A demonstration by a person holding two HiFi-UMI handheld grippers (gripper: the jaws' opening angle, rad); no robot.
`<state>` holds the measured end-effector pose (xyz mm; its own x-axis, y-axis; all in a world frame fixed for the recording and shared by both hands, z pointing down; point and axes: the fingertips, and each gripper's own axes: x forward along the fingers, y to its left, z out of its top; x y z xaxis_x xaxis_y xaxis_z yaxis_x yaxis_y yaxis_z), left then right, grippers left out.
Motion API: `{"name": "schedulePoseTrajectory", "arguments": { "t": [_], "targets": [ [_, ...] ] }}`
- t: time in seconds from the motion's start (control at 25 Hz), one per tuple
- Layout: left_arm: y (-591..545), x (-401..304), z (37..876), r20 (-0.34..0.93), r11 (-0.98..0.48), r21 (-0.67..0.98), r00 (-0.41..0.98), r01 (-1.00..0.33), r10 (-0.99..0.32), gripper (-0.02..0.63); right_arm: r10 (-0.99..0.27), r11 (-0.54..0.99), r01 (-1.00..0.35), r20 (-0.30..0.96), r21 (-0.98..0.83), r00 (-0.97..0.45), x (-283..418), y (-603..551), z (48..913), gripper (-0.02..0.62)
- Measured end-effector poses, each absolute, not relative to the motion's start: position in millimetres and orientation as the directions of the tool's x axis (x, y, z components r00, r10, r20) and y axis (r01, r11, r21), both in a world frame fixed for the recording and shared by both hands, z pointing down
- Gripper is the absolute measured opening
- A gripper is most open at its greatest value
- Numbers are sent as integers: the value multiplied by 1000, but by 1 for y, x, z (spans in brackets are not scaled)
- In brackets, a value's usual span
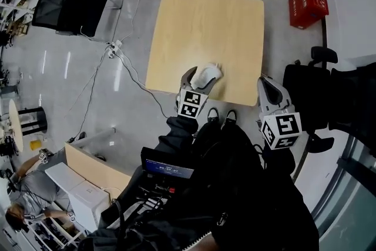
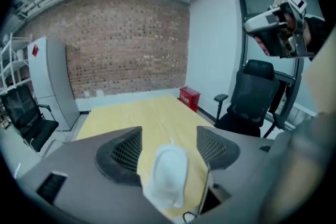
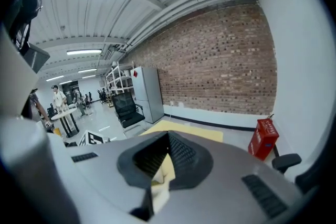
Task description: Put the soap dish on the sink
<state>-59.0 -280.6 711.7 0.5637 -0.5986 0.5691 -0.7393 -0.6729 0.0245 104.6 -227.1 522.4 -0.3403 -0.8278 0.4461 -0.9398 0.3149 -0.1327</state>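
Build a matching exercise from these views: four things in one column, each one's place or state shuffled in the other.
Things
1. white oval soap dish
2. red box
3. right gripper
4. light wooden square table

Places or states
A. on the floor, past the table's far right corner
B. jaws together, by the table's near right corner
C. between the jaws of the left gripper
D. near edge just ahead of the person's shoes

Pairs: 1-C, 2-A, 3-B, 4-D
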Motion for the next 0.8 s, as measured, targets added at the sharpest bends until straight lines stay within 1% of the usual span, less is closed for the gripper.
{"name": "schedulePoseTrajectory", "arguments": {
  "t": [0.04,0.08,0.16,0.44,0.56,0.64,0.8],
  "targets": [
    [-284,-61,693,535,-655,16,560,-755,-633,305,-835,322,-938,428,-131,-347,104,-230,517,6],
    [-288,-61,675,502,-640,9,557,-768,-661,278,-841,329,-936,411,-128,-352,104,-232,512,6],
    [-293,-61,640,443,-620,-6,554,-784,-705,269,-851,343,-931,379,-122,-363,102,-237,499,6],
    [-299,-71,532,257,-562,-67,530,-824,-808,103,-878,386,-918,270,-88,-395,92,-246,452,6],
    [-299,-76,498,191,-543,-80,522,-836,-831,61,-886,399,-914,227,-67,-404,89,-249,433,6],
    [-299,-82,477,151,-522,-76,507,-850,-848,3,-890,405,-913,203,-56,-408,88,-249,422,6],
    [-301,-91,442,89,-489,-73,483,-869,-871,3,-904,397,-917,155,-45,-399,94,-252,404,6]
  ]
}}
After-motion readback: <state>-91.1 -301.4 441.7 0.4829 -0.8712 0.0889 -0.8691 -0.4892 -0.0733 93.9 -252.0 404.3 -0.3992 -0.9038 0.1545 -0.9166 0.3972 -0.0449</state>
